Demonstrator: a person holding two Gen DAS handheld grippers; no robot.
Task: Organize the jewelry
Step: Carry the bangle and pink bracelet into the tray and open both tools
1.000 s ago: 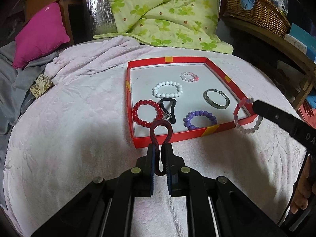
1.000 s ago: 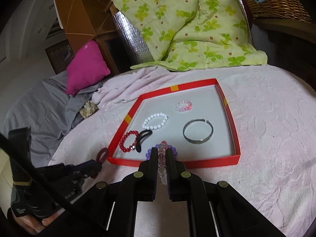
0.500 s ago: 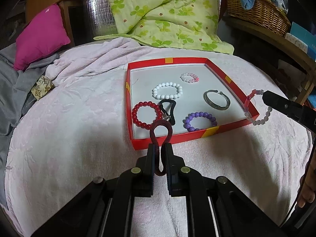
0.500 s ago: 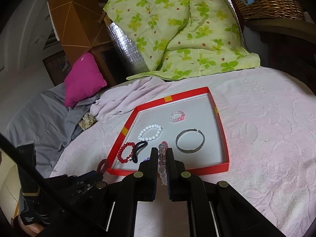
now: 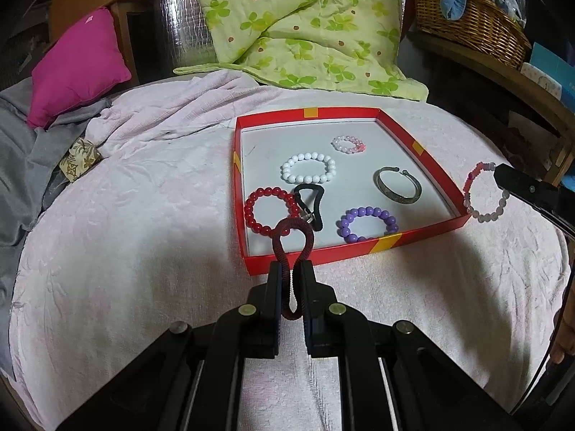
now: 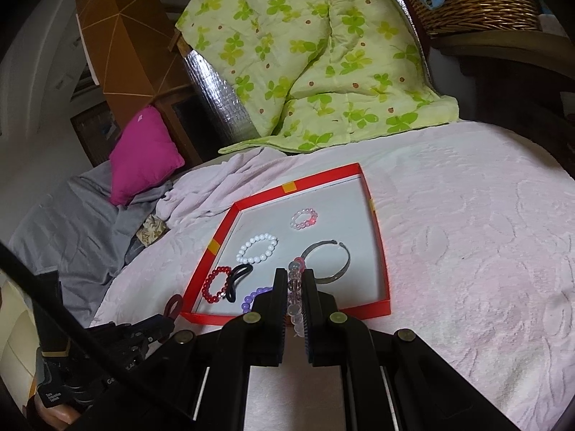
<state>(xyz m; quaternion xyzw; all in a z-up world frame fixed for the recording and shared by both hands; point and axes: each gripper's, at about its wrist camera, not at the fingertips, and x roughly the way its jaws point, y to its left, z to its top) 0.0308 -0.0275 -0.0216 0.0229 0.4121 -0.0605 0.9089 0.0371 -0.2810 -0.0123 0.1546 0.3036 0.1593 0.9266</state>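
A red-walled tray (image 5: 352,249) (image 6: 379,248) lies on the pink bedspread. Inside it lie a white bead bracelet (image 5: 309,168) (image 6: 258,249), a red bead bracelet (image 5: 270,210) (image 6: 215,283), a black hair tie (image 5: 311,204) (image 6: 238,278), a purple bead bracelet (image 5: 367,223) (image 6: 253,296), a metal bangle (image 5: 398,188) (image 6: 327,261) and a small pink bead bracelet (image 5: 348,143) (image 6: 304,218). My left gripper (image 5: 291,269) is shut on a dark red hair tie (image 5: 293,237) (image 6: 173,305) just before the tray's near wall. My right gripper (image 6: 295,274) is shut on a pale pink bead bracelet (image 5: 485,197) (image 6: 295,287), held beside the tray's right wall.
A green floral quilt (image 5: 305,25) (image 6: 309,54) is heaped behind the tray, with a magenta cushion (image 5: 77,64) (image 6: 143,152) and grey cloth (image 5: 21,165) to the left. A wicker basket (image 5: 470,18) stands on a wooden ledge at the right. A folded patterned cloth (image 5: 79,158) lies on the bedspread.
My right gripper has drawn the pale pink bead bracelet rightwards, from over the tray's right wall to just outside it. The left gripper and its hair tie stay put.
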